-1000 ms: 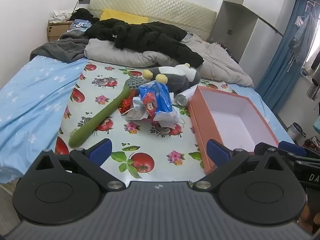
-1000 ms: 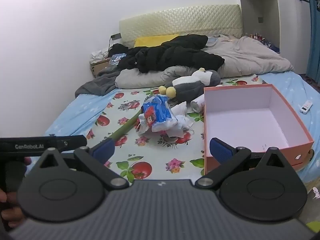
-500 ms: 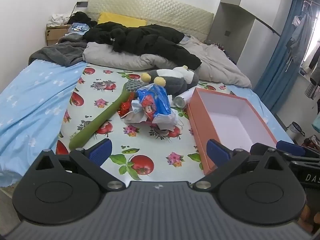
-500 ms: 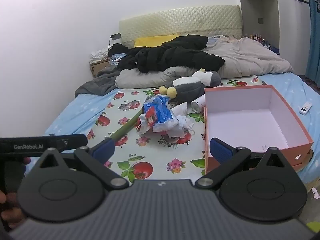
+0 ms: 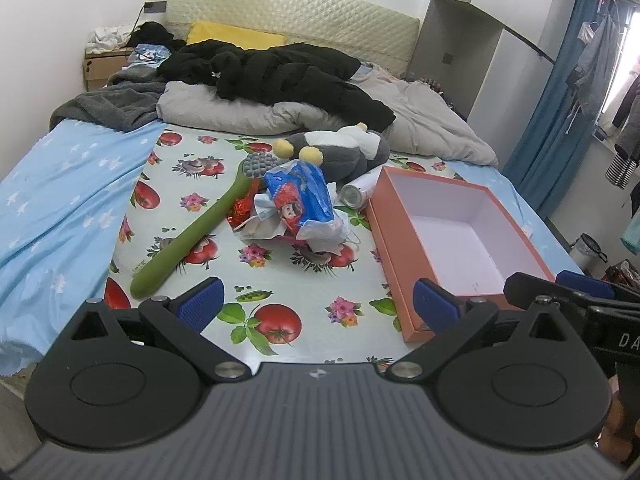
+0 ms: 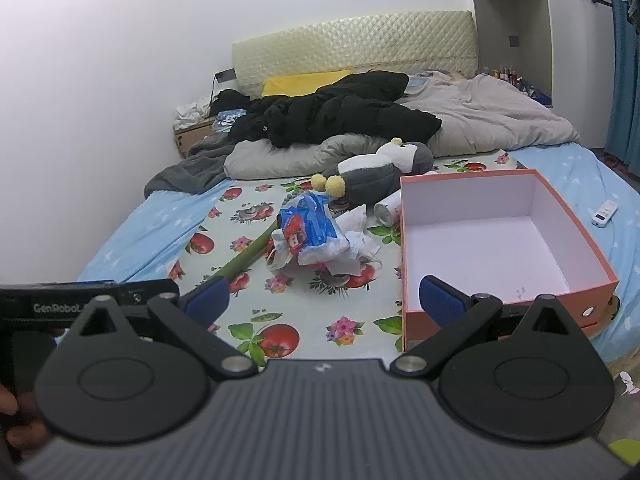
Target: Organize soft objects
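Note:
An empty orange box (image 5: 460,236) with a white inside lies on the tomato-print cloth (image 5: 280,320) on the bed; it also shows in the right wrist view (image 6: 500,248). Left of it is a pile: a blue plastic pack (image 5: 300,196) (image 6: 308,224), white crumpled tissue (image 6: 354,222), and a grey and white plush toy (image 5: 344,152) (image 6: 380,168) behind. A long green brush (image 5: 192,236) lies left of the pile. My left gripper (image 5: 316,304) is open and empty near the bed's front edge. My right gripper (image 6: 324,300) is open and empty, beside it.
A white can (image 5: 356,194) lies between the plush toy and the box. Black clothing (image 5: 276,72) and a grey duvet (image 5: 420,124) cover the far half of the bed. A white remote (image 6: 604,212) lies right of the box. Blue curtains (image 5: 560,92) hang at right.
Both grippers have drifted slightly; the left view has pulled back and risen a little. Nothing on the bed has moved, and both grippers stay open.

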Motion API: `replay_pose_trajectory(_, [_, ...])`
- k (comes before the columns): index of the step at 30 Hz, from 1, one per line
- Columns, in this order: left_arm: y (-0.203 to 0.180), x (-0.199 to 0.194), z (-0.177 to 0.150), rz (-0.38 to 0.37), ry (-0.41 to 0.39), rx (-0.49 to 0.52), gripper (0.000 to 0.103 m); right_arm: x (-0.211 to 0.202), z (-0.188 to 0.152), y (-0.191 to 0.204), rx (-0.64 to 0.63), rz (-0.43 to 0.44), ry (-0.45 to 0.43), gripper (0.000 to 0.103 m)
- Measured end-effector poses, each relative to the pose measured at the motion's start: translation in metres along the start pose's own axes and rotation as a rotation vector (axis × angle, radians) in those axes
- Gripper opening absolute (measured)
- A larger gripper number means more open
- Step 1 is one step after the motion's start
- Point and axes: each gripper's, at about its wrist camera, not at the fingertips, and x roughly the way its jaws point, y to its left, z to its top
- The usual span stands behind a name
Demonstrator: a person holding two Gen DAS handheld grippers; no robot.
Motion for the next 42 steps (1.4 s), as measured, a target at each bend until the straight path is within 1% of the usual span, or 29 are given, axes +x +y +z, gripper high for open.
replay_pose_trajectory(32, [0.007,-0.002,0.003,0.010,-0.006,-0.013,0.102,0.002,0.000,-0.004,-0.008,-0.002,0.006,0.103])
replay_pose_trajectory(42, [0.008,0.000,0.003,0.004,0.002,-0.011,0.102,0.004,0.002,0.000,-0.015,-0.009,0.013,0.103])
